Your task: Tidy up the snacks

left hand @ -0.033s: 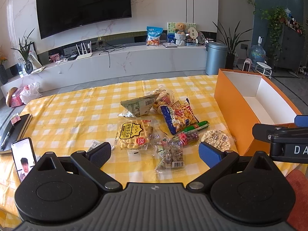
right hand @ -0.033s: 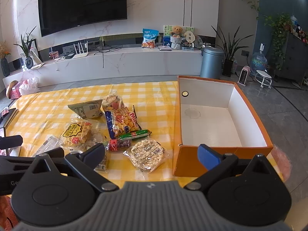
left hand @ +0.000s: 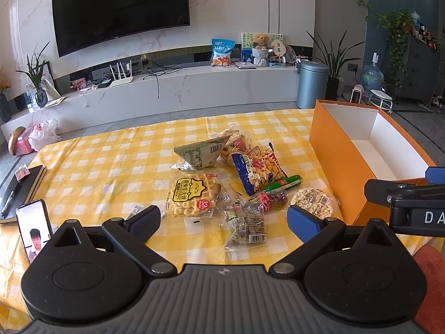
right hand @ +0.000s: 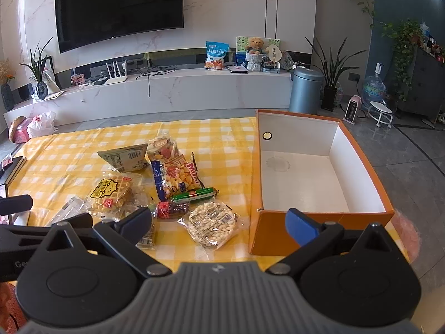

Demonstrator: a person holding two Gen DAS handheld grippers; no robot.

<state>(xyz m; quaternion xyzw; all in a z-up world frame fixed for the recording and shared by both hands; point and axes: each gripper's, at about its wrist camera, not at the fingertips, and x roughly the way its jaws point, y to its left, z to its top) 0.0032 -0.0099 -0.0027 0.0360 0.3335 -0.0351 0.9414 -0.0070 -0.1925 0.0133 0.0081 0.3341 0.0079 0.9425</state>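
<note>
Several snack packs lie in a heap on the yellow checked tablecloth (left hand: 111,172): a waffle pack (left hand: 194,194), a blue and yellow puffed-snack bag (left hand: 258,171), a green sausage (left hand: 282,184), a round rice cracker (left hand: 313,202) and a grey triangular pack (left hand: 201,154). An orange box (right hand: 319,217) with a white inside stands empty to their right. My left gripper (left hand: 224,220) is open and empty, just before the heap. My right gripper (right hand: 218,222) is open and empty, above the rice cracker (right hand: 212,222) and the box's near left corner.
A phone (left hand: 33,228) stands at the table's left front, and a black notebook (left hand: 19,189) lies behind it. Beyond the table are a white TV bench (left hand: 194,89), a grey bin (left hand: 311,83) and plants. My right gripper's body shows at the right edge of the left wrist view (left hand: 411,208).
</note>
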